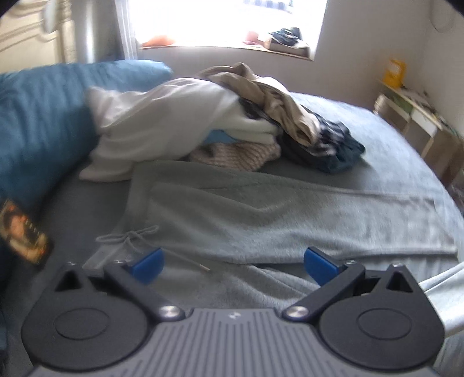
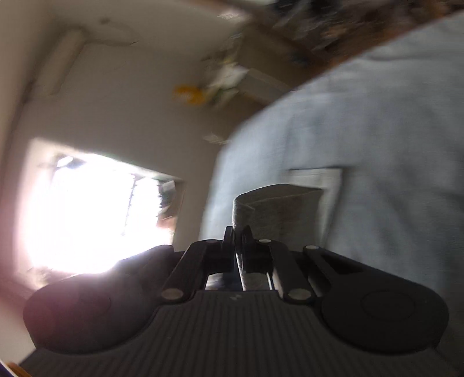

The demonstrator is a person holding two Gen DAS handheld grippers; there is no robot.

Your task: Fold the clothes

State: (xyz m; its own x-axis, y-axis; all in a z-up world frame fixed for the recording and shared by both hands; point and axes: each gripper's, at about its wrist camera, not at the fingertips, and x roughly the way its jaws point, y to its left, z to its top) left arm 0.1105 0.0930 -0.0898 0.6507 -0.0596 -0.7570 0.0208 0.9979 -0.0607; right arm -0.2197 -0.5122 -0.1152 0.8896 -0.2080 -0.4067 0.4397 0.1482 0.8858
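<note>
1. We see fleecy grey sweatpants (image 1: 290, 214) flat on the bed (image 1: 377, 139), drawstring loose.
2. Left claw (image 1: 233, 265) released above them.
3. Right claw (image 2: 237, 236) clenched on their grey fabric.
4. Rumpled clothes pile (image 1: 232, 121) behind.

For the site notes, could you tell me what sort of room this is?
Most likely a bedroom: a bed with a blue pillow, a heap of clothes on it, and a window behind.

Grey sweatpants (image 1: 261, 214) on a grey bedsheet (image 1: 362, 130), blue pillow (image 1: 43, 121), white garment (image 1: 162, 121).
</note>
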